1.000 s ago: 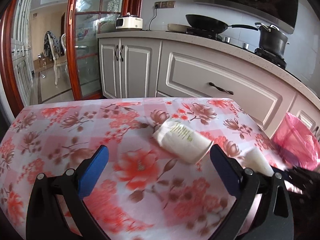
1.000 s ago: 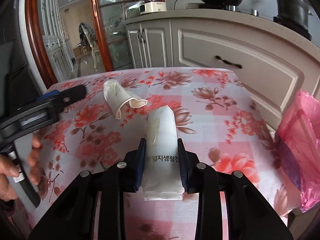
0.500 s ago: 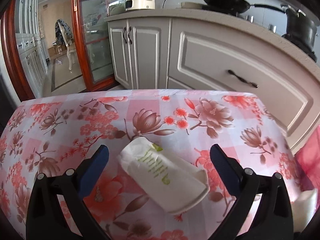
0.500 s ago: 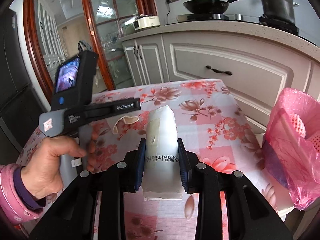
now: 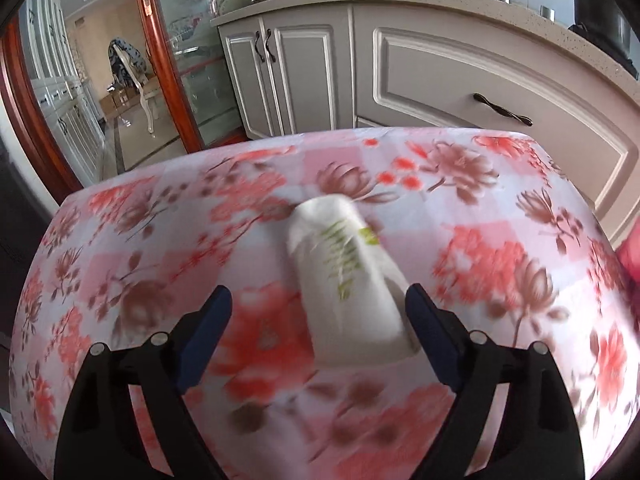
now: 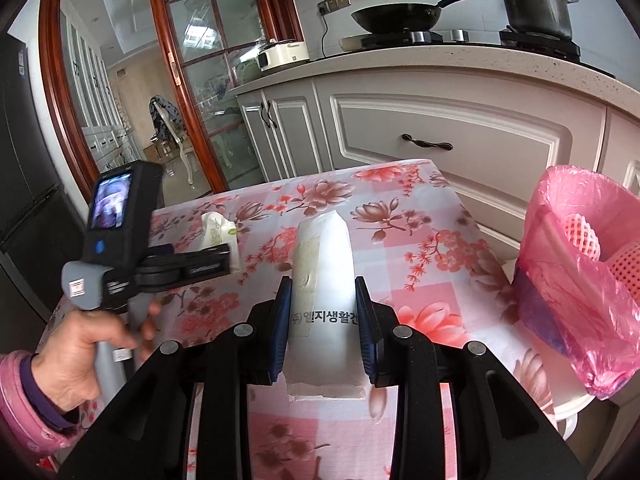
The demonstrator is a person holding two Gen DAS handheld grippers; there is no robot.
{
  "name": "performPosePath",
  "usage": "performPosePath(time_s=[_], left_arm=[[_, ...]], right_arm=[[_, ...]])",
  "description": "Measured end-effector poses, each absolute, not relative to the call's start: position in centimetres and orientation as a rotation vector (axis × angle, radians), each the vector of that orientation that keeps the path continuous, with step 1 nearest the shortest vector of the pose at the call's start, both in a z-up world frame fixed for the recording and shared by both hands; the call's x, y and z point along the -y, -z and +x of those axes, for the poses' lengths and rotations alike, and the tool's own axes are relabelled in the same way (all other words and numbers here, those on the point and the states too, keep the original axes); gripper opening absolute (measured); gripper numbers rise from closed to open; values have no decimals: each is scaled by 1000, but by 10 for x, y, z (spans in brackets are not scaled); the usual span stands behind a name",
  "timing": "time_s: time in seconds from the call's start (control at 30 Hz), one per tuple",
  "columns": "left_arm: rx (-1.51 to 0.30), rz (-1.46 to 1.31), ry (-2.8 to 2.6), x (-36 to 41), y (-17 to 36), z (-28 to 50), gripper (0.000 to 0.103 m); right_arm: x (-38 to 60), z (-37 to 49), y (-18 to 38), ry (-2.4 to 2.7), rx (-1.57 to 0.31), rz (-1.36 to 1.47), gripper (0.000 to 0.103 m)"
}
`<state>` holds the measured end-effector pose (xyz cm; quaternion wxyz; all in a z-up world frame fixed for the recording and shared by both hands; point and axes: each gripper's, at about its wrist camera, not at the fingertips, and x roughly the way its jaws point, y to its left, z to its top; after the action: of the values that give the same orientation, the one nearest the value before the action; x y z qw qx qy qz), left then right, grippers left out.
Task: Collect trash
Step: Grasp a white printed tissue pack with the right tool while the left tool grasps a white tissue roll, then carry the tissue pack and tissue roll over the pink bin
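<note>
A crumpled white paper cup with green print (image 5: 344,272) lies on its side on the floral tablecloth (image 5: 120,240). My left gripper (image 5: 318,296) straddles it with its jaws closing; the right finger is at the cup's edge and the left finger stands well apart. In the right wrist view a hand holds that left gripper (image 6: 224,256) over the cup (image 6: 214,228). My right gripper (image 6: 323,284) is shut on a white packet with black Korean print (image 6: 324,248), held above the table. A bin lined with a pink bag (image 6: 576,280) stands off the table's right edge.
Pink foam netting (image 6: 576,232) lies inside the bin. Grey kitchen cabinets (image 6: 460,128) stand just beyond the table's far edge, with a pan (image 6: 396,16) and a pot (image 6: 532,0) on the counter. A wood-framed glass door (image 5: 180,60) is at the back left.
My left gripper moved forward and down until the cup lay between its fingers, and its jaws narrowed. The right gripper rose slightly with the packet, bringing the bin into fuller view.
</note>
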<state>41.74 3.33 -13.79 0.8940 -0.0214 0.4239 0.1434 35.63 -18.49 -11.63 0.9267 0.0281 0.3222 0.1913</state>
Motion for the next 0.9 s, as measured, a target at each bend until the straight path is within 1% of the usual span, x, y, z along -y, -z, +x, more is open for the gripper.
performPosePath(time_s=[0.2,0.4,0.43,0.47,0.5,0.53,0.57,0.73,0.9], left_arm=[[-863,-117,-266,-58,138,412,86],[-850,-103,-189,-41,138,423,86],[-852,-96,-184,-38,139,425,84],[-854,-94,-178,-36,141,427,74],[-862,-94,-166,-34,142,428,68],[-868,-96,-160,-33,143,428,59],[-872,-100,-154,-33,144,427,56],[-838,-76,-109,-30,140,414,51],[-791,-78,-51,-28,128,385,51]], right_arm=[[165,355,121,-419,-679,38,30],[156,357,122,-420,-686,23,30],[156,357,122,-419,-688,22,30],[155,357,122,-417,-688,22,30],[155,358,122,-416,-690,20,30],[155,358,122,-415,-691,18,30],[155,358,122,-414,-691,16,30],[152,356,122,-410,-687,9,30],[145,344,123,-394,-682,-6,30]])
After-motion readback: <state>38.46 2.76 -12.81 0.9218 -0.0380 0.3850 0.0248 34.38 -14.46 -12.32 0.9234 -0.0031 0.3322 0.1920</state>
